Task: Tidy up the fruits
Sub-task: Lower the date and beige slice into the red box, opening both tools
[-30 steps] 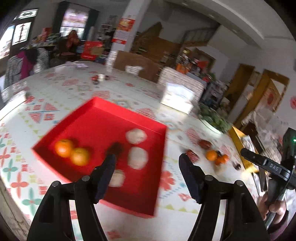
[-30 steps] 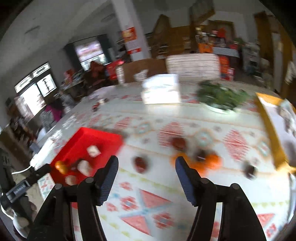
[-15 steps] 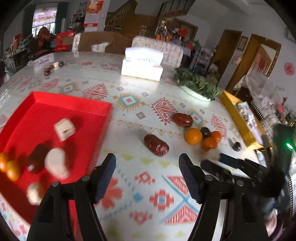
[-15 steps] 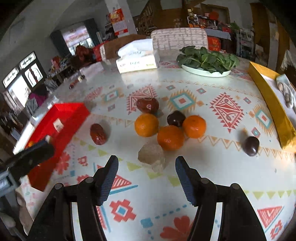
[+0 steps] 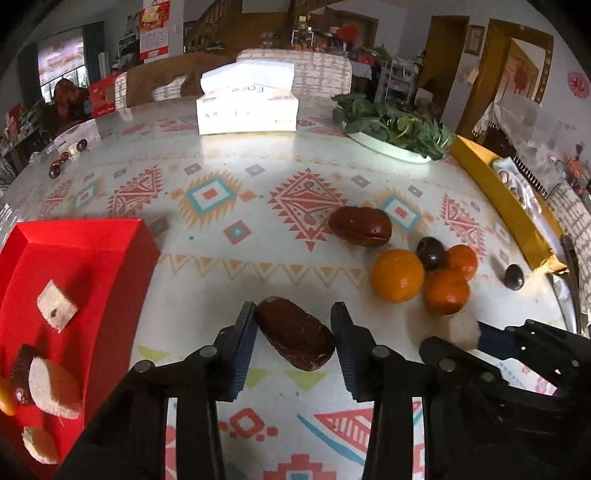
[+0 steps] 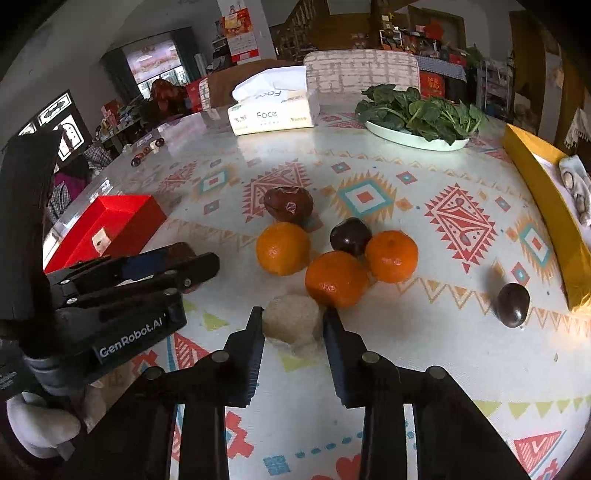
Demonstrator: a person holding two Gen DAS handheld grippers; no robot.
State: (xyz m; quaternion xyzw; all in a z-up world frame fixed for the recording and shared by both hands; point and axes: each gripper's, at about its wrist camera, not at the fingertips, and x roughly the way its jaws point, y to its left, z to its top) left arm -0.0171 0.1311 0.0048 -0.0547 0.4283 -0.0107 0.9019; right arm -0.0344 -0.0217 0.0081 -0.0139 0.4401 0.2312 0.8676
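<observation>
Left wrist view: my left claw (image 5: 293, 325) is closing around a dark red oblong date (image 5: 295, 338) lying on the patterned surface (image 5: 229, 206), beside the red cardboard tray (image 5: 92, 251); only one pad seems to touch. Right wrist view: my right claw (image 6: 291, 325) is closing, pinching a pale beige lumpy piece (image 6: 291, 321), just beside an orange tangerine (image 6: 336, 278).

"Face" printed on front of tissue box (image 6: 272, 107), right wrist view; same box (image 5: 246, 110) in left wrist view shows lettering too blurred to read. "GenRobot.AI" in white on black body of left gripper (image 6: 192, 266), right wrist view. Wall calendar (image 5: 154, 29) print too small to read.
</observation>
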